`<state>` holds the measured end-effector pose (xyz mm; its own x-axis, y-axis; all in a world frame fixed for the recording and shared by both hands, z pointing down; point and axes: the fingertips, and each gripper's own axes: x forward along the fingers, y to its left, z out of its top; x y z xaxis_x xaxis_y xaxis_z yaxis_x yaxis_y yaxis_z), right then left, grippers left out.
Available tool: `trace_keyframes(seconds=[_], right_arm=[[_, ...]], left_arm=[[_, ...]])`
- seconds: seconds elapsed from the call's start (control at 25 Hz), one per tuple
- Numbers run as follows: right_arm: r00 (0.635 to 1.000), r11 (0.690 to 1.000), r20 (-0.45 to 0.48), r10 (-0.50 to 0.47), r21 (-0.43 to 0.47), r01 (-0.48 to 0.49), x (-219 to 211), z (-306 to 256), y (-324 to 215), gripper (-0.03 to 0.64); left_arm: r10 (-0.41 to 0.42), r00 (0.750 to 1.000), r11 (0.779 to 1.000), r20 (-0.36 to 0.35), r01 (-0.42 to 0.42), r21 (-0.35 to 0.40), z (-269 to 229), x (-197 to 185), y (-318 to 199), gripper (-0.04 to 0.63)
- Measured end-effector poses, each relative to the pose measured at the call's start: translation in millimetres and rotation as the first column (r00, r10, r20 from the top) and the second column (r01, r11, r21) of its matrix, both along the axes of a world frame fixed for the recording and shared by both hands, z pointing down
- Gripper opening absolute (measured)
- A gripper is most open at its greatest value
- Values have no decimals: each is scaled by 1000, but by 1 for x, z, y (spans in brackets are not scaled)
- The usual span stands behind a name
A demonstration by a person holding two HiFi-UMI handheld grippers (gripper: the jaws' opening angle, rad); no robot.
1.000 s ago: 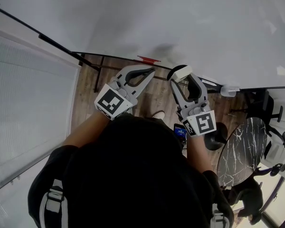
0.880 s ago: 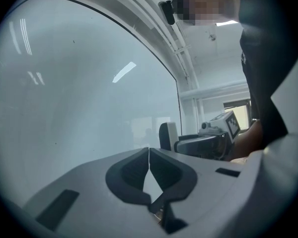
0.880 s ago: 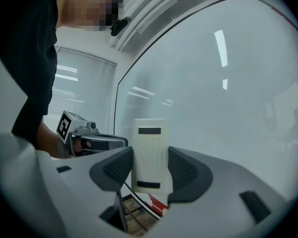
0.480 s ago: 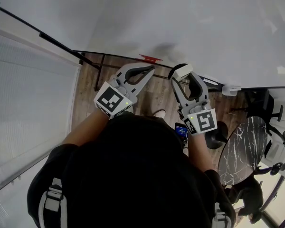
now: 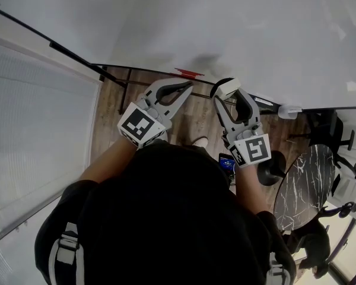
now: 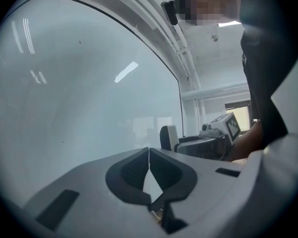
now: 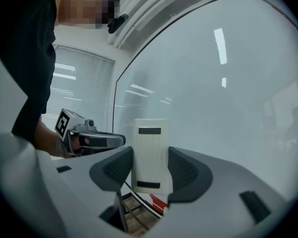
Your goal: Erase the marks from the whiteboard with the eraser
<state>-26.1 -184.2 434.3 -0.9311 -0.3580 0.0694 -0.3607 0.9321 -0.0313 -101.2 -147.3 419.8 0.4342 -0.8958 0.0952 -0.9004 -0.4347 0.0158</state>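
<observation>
The person stands close to the whiteboard (image 5: 237, 22), with both grippers up side by side in front of the chest and pointed at its lower part.

The right gripper (image 7: 150, 175) is clamped on the eraser (image 7: 150, 148), each dark pad pressing one long side of the pale block. The eraser's long axis runs along the jaws, so it sticks out past their tips toward the board and stands upright in the right gripper view. Its pale plastic back, with a dark slot near each end, faces that camera. In the left gripper view it shows edge-on, the dark felt side turned to the board and the white back turned away. Whether the felt touches the board cannot be told. In the head view the eraser's far end lies near the board's bottom edge, to the right of a small red piece (image 5: 187, 73) on that edge.

The left gripper (image 6: 149, 155) holds nothing. Its jaws are pressed together, the pads meeting at the tips with only a thin seam between them. It too points at the board, just beside the right gripper and apart from it.

Below the grippers are a wood floor (image 5: 107, 129) and the board's dark stand bars (image 5: 126, 91). A round marbled table (image 5: 305, 183) stands at the right, and blinds (image 5: 35, 135) cover the left side.
</observation>
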Motion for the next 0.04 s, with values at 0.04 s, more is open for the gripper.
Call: trace_keyframes(seconds=[0.04], right_arm=[[1000,1000,1,-2,0,2,-2,0,1,223]], left_arm=[[0,1000,1000,0,0,-1,0,-1,0,6]])
